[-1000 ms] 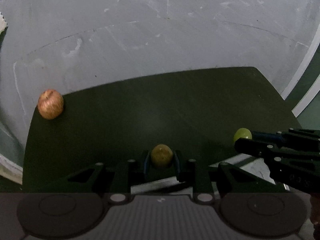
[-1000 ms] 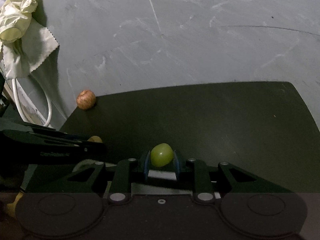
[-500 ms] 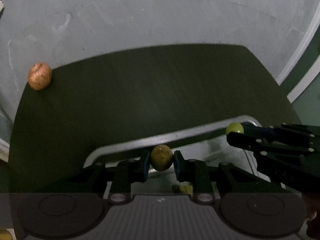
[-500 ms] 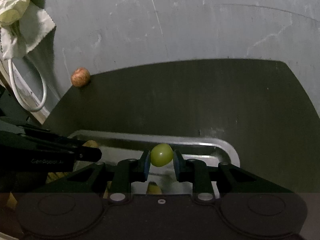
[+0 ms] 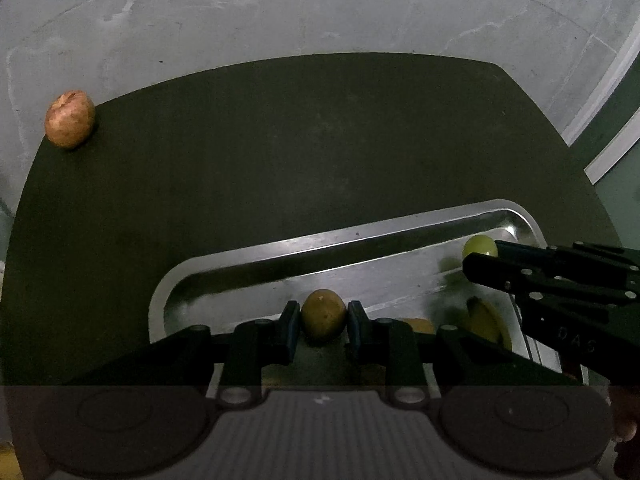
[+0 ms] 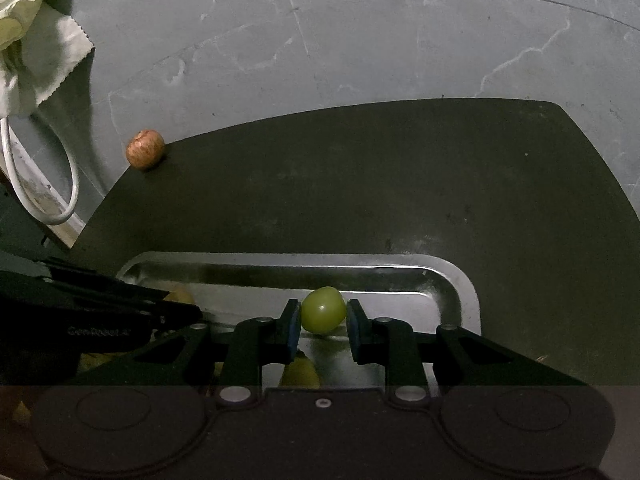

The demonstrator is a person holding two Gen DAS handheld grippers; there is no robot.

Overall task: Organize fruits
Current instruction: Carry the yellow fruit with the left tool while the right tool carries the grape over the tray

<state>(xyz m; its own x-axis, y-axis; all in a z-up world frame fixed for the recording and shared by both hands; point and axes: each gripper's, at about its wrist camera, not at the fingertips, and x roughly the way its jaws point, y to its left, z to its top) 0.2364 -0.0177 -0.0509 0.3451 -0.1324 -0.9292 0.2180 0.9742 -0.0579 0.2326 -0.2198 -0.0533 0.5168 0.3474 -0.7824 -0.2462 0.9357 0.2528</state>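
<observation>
My left gripper (image 5: 323,316) is shut on a small brownish-yellow fruit (image 5: 323,313), held over the near left part of a metal tray (image 5: 360,236). My right gripper (image 6: 323,314) is shut on a green grape (image 6: 323,309) over the same metal tray (image 6: 460,280), near its far right corner. In the left wrist view the right gripper (image 5: 486,258) reaches in from the right with the green grape (image 5: 478,245) at its tip. The left gripper (image 6: 188,312) shows at the left of the right wrist view. A reddish apple (image 5: 69,124) (image 6: 145,149) sits at the mat's far left corner.
The tray lies on a dark green mat (image 5: 300,152) on a grey floor (image 5: 320,12). Yellowish fruit (image 5: 486,322) lies in the tray under the grippers. A white cloth (image 6: 36,64) and a white cable (image 6: 64,184) lie left of the mat.
Both grippers have sunk toward the tray with their fruits still held. The tray, unseen a second ago, now fills the lower part of both views.
</observation>
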